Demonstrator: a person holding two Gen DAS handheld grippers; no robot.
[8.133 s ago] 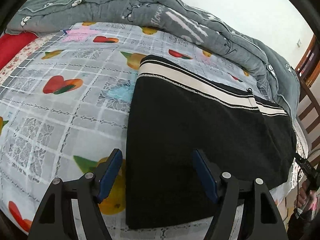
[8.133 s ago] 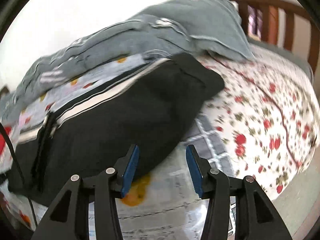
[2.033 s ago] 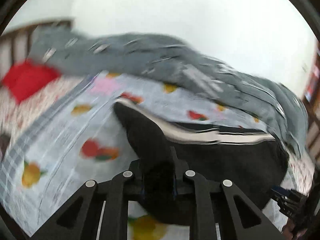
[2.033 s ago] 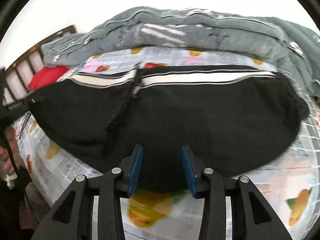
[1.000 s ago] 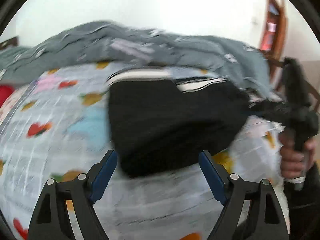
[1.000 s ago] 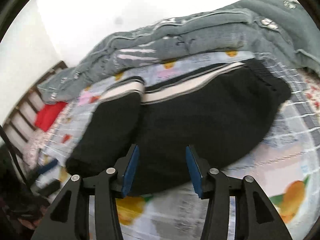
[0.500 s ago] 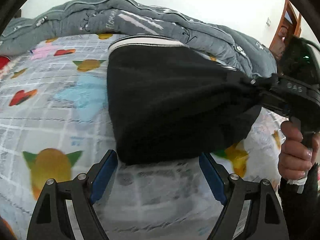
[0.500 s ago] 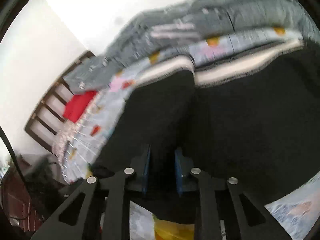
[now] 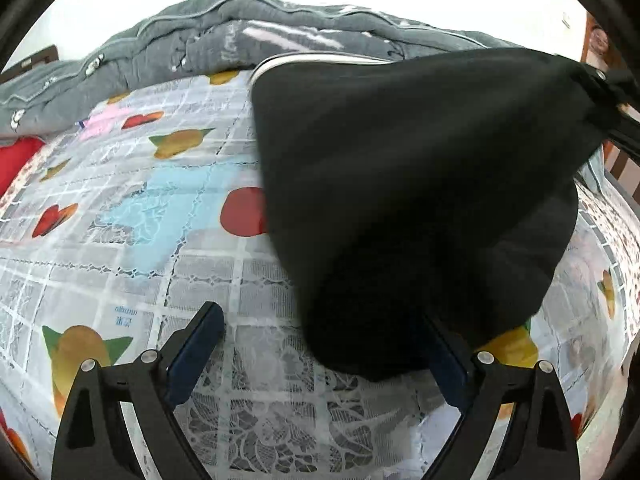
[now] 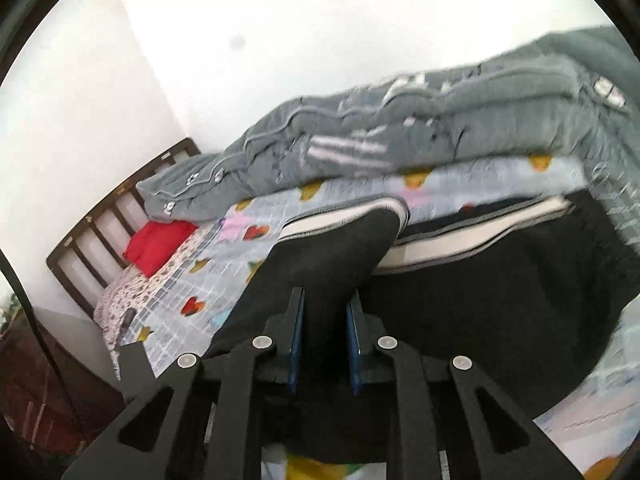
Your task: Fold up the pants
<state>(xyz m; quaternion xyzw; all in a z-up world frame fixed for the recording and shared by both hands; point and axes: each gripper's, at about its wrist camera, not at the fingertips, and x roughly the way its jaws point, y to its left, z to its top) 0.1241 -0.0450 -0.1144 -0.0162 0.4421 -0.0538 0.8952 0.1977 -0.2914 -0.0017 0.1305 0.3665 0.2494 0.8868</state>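
Note:
Black pants [image 9: 408, 184] with a white side stripe lie folded on the fruit-print bedsheet [image 9: 152, 208]. My left gripper [image 9: 320, 344] is open and empty, low over the sheet at the pants' near edge; its right finger is partly hidden by the cloth. My right gripper [image 10: 323, 320] is shut on a fold of the pants [image 10: 328, 252] and lifts that flap up off the rest of the pants [image 10: 500, 304]. In the left wrist view the right gripper [image 9: 608, 84] holds the raised cloth at the upper right.
A rumpled grey quilt [image 9: 248, 40] lies along the far side of the bed by the white wall. A red pillow [image 10: 158, 242] sits near the dark wooden headboard [image 10: 100, 240]. A wooden rail [image 9: 622, 160] shows at the right edge.
My right gripper has raised the gripped fold of pants higher and carried it across. My left gripper stays open and has moved closer to the pants' near edge.

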